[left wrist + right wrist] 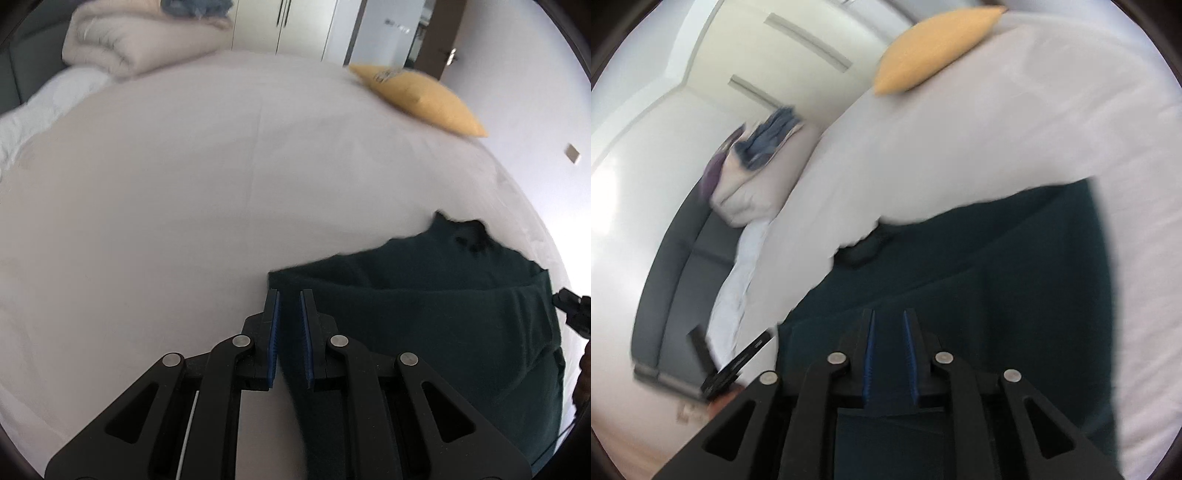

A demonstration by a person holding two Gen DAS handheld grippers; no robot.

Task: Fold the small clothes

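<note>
Garment [424,314] on bed [184,203] near edge; pillow [421,99] far right, folded duvet [129,40] far left.

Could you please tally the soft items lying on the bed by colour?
Dark green garment: 1
Yellow pillow: 1
Beige folded duvet: 1
Blue cloth on the duvet: 1
Total: 4

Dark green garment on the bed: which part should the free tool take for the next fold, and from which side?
Take the dark green fabric garment at its far left corner, which lies flat on the white bed sheet. Come from the bare sheet on the left, low, so one finger slides under the thin edge. The blur leaves the layering unclear.
</note>
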